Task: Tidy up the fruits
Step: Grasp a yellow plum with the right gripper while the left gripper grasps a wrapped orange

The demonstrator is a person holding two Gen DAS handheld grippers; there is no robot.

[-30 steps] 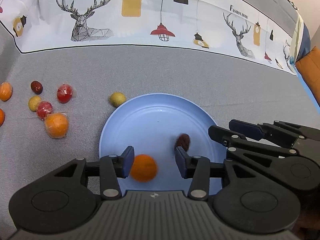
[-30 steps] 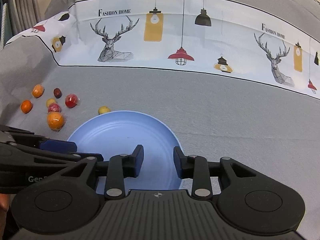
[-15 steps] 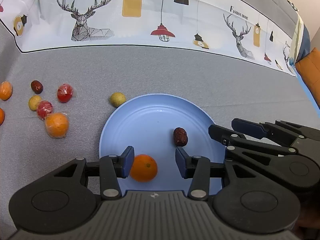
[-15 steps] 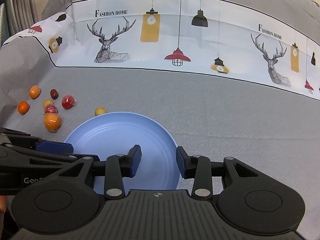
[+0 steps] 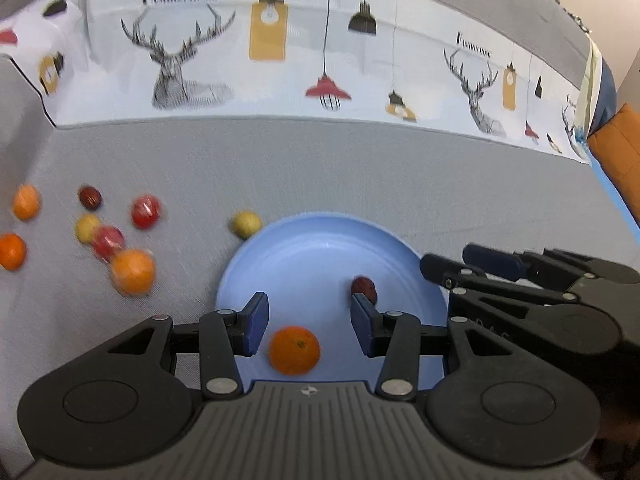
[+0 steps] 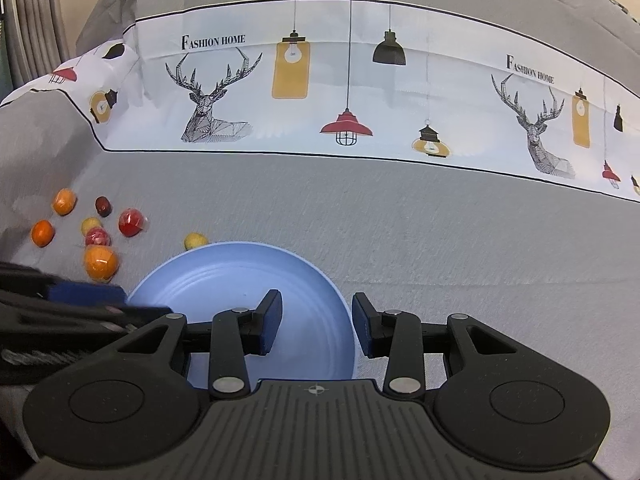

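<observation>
One blue plate (image 5: 320, 248) lies on the grey cloth (image 5: 360, 176), and two fruits sit on it: one orange (image 5: 294, 350) at the near rim and one dark red jujube (image 5: 363, 288) toward the right. The left gripper (image 5: 308, 320) hangs over the plate with its fingers spread; the orange lies between them, touching neither pad. The right gripper (image 6: 316, 324) hovers over the plate's right edge, fingers spread with nothing between them, having just opened a little wider.

Eight fruits lie off the plate on the cloth. One yellow fruit (image 5: 245, 223) sits just beside the plate's far-left rim. Farther left are seven: three orange ones, the largest (image 5: 133, 272) wrapped in film, two red wrapped ones (image 5: 145, 212), one yellow, and one dark jujube (image 5: 90, 197). A white printed band (image 6: 360, 92) with deer and lamps crosses behind.
</observation>
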